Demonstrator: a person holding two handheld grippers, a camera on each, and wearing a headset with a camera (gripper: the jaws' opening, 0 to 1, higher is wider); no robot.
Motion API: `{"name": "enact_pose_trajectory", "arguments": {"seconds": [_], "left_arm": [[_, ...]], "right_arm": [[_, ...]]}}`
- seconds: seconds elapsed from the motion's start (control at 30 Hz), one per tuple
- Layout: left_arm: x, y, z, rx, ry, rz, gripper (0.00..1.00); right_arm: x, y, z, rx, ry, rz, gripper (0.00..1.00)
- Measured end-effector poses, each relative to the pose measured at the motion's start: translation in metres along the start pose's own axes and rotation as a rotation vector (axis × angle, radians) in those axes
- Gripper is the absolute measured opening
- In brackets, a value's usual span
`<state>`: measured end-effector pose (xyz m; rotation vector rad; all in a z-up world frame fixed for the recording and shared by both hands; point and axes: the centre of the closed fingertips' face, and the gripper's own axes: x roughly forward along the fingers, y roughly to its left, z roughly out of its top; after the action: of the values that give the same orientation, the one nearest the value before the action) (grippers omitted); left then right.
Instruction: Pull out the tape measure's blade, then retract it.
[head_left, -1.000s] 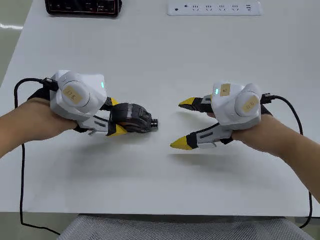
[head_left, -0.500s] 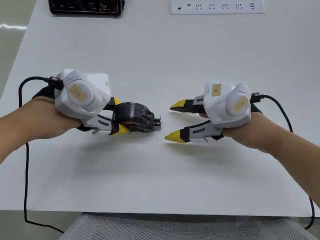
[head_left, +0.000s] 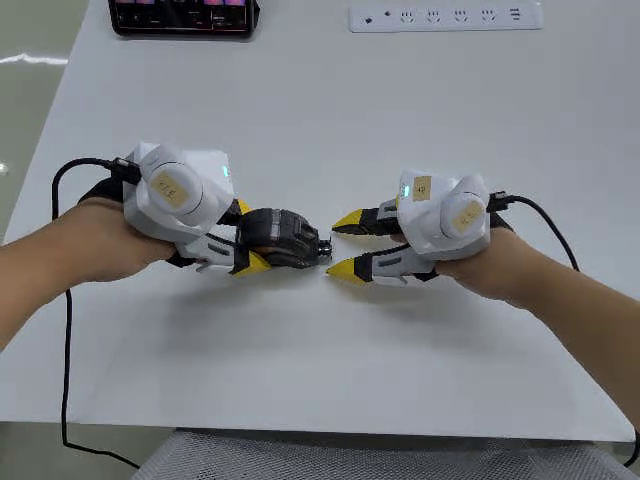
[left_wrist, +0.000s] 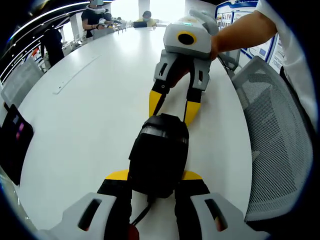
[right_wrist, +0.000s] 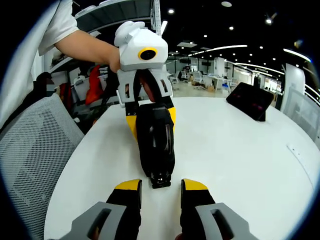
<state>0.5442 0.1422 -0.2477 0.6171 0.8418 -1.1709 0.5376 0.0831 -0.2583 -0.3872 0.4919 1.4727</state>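
Note:
A black tape measure (head_left: 283, 238) lies just above the white table (head_left: 300, 340), with my left gripper (head_left: 250, 236) shut on its body. Its small metal hook (head_left: 325, 247) points right. My right gripper (head_left: 338, 247) is open, its yellow tips on either side of the hook, not closed on it. In the left gripper view the tape measure (left_wrist: 159, 152) sits between my left gripper (left_wrist: 155, 176) jaws, with the right gripper (left_wrist: 174, 105) facing it. The right gripper view has the hook (right_wrist: 160, 180) just ahead of my right gripper (right_wrist: 161, 187), between its tips.
A white power strip (head_left: 445, 16) and a black device (head_left: 185, 15) with lit keys lie at the table's far edge. A black cable (head_left: 65, 330) hangs off the left side. A mesh chair (head_left: 300, 458) stands at the near edge.
My right gripper has moved left until its tips flank the tape measure's hook, and its jaws have narrowed. The left gripper still holds the tape measure.

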Motion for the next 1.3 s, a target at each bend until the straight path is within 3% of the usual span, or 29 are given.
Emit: {"name": "enact_pose_trajectory", "arguments": {"seconds": [0.43,0.87,1.3], "left_arm": [[0.0003,0.0008,-0.001,0.005,0.004,-0.004,0.28],[0.0006,-0.0001,-0.0005,0.011,-0.001,-0.001,0.28],[0.0005,0.0009,-0.0005,0.023,0.002,0.002,0.27]], "right_arm": [[0.0075,-0.0014,-0.0026,-0.025,0.004,0.016,0.14],[0.01,-0.0002,-0.0027,-0.05,0.001,0.023,0.11],[0.0089,-0.0007,-0.0029,-0.007,0.03,-0.006,0.09]]}}
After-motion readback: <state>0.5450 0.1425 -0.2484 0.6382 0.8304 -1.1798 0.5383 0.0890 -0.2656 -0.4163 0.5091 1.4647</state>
